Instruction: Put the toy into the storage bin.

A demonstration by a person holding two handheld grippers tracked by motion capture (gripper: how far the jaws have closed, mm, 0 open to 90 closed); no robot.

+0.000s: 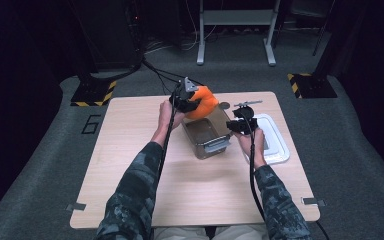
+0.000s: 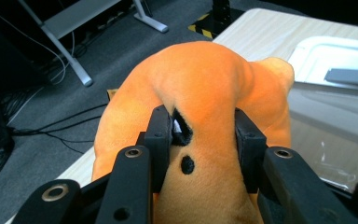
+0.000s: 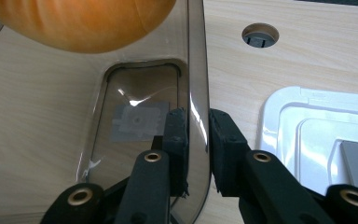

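Observation:
An orange plush toy hangs over the far end of a clear plastic bin on the table. My left gripper is shut on the plush toy, its pads sunk into the soft body beside black stitched marks. My right gripper is shut on the clear bin's right wall, one jaw inside and one outside. The toy's orange underside shows above the bin's open mouth in the right gripper view.
A white lid with a grey handle lies on the table right of the bin. A round cable hole is in the tabletop behind it. Cables, stand feet and a metal frame stand on the grey floor beyond the table.

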